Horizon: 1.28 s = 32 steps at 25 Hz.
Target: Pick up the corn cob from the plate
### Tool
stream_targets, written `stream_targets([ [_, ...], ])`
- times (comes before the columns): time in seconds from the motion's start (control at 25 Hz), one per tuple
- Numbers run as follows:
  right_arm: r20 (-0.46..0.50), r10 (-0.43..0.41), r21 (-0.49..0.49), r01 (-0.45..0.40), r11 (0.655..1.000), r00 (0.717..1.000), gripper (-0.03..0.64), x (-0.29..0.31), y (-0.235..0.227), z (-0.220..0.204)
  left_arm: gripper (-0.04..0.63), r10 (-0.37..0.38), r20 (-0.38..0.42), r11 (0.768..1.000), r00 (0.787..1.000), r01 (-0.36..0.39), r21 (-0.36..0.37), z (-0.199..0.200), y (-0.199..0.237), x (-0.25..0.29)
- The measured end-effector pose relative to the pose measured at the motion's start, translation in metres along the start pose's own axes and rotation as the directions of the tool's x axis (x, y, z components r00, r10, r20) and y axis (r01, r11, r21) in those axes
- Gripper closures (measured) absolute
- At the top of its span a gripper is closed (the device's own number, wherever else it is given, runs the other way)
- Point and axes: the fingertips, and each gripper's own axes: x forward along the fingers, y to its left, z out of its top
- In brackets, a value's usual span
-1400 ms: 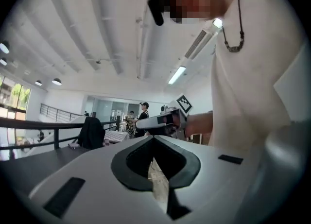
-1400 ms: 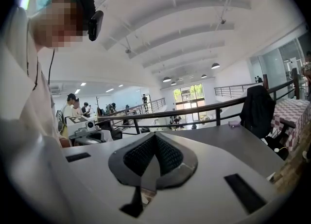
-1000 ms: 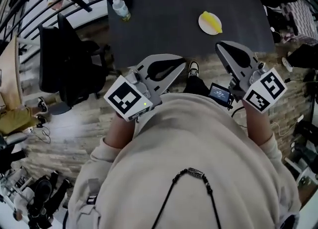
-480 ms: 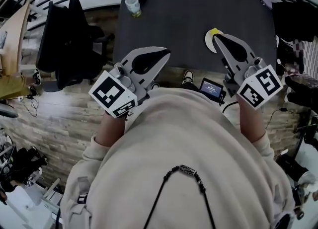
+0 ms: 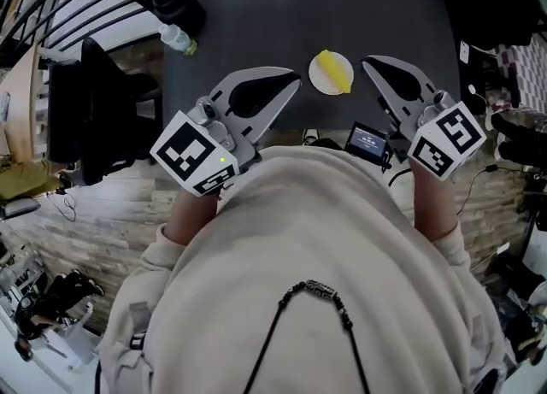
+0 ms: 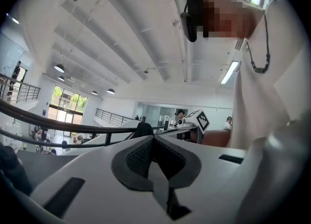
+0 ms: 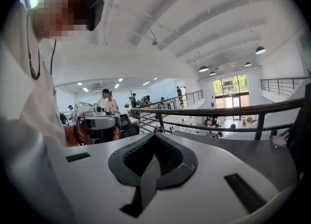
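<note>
The dark tabletop [image 5: 256, 8] stretches ahead of both tools, and the step in hand looks like the approach, with nothing gripped yet. The left hand-held gripper [image 5: 289, 85] has its jaws pressed together on nothing, and the right hand-held gripper [image 5: 369, 64] is closed and empty too, so whichever one takes the cob must spread its jaws before it comes down. The white plate [image 5: 314, 81] sits near the tabletop's near edge, between the two tips: just left of the right hand-held gripper's tip and just right of the left one's. The yellow corn cob [image 5: 330, 69] lies across the plate, its length running roughly away from the person. The right hand-held gripper seems the better placed. It would do well to open wide, come over the cob's middle with the jaws set across its thickness, not along its length, and close gently, since a round cob is likely to roll or slip on a smooth plate. Lifting straight up should keep the plate from being dragged. A black chair [image 5: 81, 114] stands well to the left of the left hand-held gripper, off the tabletop. A clear bottle [image 5: 177, 39] stands on the tabletop's left edge, well apart from the plate. A small screen [image 5: 367, 139] hangs below the right hand-held gripper. None of these lies in the path.
</note>
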Motion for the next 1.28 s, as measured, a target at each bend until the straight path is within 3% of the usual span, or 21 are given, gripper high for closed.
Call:
stream_targets([
  [0.2,0.001,-0.021,0.000,0.021,1.000,1.000,0.603,-0.030,-0.049,-0.002,0.597,0.029,-0.056,0.999,0.998,-0.026,0.046,-0.002,0.006,0.051],
  [0.36,-0.010,-0.013,0.088,0.014,0.996,1.000,0.603,-0.044,-0.086,-0.016,0.597,0.092,-0.049,0.996,0.995,-0.093,-0.015,0.002,0.022,0.069],
  [0.64,-0.015,-0.038,0.135,0.040,0.990,0.999,0.603,-0.038,-0.119,-0.023,0.597,0.095,-0.058,0.989,0.994,-0.101,-0.104,-0.003,0.037,0.089],
  [0.84,-0.073,-0.069,0.116,0.077,0.990,0.995,0.603,-0.028,-0.126,-0.029,0.597,0.036,-0.066,0.994,0.997,-0.043,-0.103,0.003,0.048,0.096],
  [1.28,-0.047,-0.112,0.170,0.119,0.978,0.993,0.603,-0.027,-0.140,-0.021,0.597,-0.042,-0.077,0.992,0.996,0.033,-0.119,0.005,0.057,0.114],
])
